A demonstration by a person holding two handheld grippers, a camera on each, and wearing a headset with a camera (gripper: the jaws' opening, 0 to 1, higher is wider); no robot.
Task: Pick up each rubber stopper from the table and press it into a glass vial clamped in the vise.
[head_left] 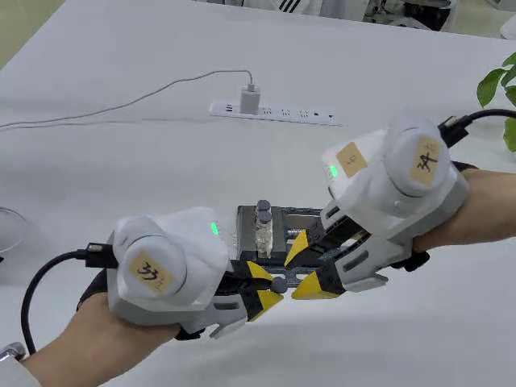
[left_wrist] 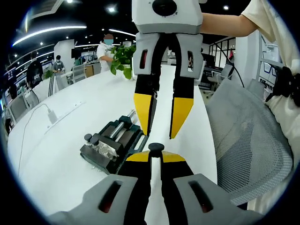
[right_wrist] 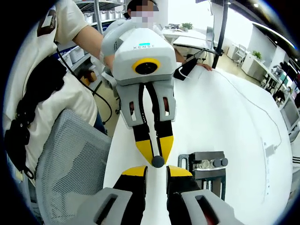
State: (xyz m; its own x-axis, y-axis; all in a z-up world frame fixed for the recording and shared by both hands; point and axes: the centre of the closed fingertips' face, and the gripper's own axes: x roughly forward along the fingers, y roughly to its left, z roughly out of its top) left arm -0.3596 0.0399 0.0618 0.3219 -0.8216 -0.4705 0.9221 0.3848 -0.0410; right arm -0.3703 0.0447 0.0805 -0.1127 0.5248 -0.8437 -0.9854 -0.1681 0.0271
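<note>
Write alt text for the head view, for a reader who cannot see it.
The left hand-held gripper pinches a dark rubber stopper at its yellow tips, facing the open right hand-held gripper. Just behind them a small vise clamps glass vials, on a white table with a power strip.

Vise (head_left: 282, 219): lower part hidden behind right claw (head_left: 304, 266), frame centre. Plant (head_left: 501, 87): cut off, right edge.
</note>
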